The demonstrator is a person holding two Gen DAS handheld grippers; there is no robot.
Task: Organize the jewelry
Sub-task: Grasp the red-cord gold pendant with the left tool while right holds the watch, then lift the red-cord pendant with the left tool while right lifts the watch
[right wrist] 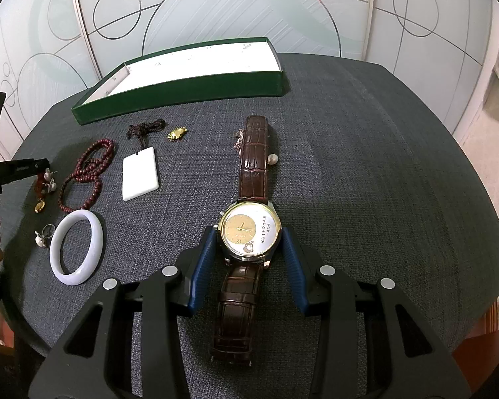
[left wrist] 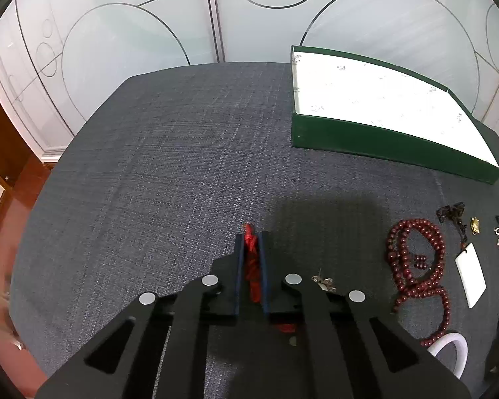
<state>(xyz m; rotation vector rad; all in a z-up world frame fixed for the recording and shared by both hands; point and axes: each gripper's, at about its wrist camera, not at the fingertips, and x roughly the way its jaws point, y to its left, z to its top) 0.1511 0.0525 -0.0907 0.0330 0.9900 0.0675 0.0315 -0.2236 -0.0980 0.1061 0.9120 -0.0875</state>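
My left gripper (left wrist: 251, 241) is shut on a red cord (left wrist: 250, 259) that runs between its blue pads, low over the dark cloth table (left wrist: 169, 153). My right gripper (right wrist: 249, 236) is open with one finger on each side of the face of a brown-strapped wristwatch (right wrist: 249, 229) lying flat on the cloth. The green box with a white lining (right wrist: 196, 66) stands at the back; it also shows in the left wrist view (left wrist: 376, 139). Dark red beads (left wrist: 415, 266), a white rectangular pendant (right wrist: 139, 173) and a pale bangle (right wrist: 76, 246) lie between the grippers.
Small earrings (right wrist: 48, 178), a ring (right wrist: 45, 234), a gold charm (right wrist: 176, 133), a pearl (right wrist: 272, 159) and a thin chain (right wrist: 238, 139) lie scattered on the cloth. Frosted glass panels (left wrist: 133, 33) rise behind the table. The table's rounded edges fall away at left and right.
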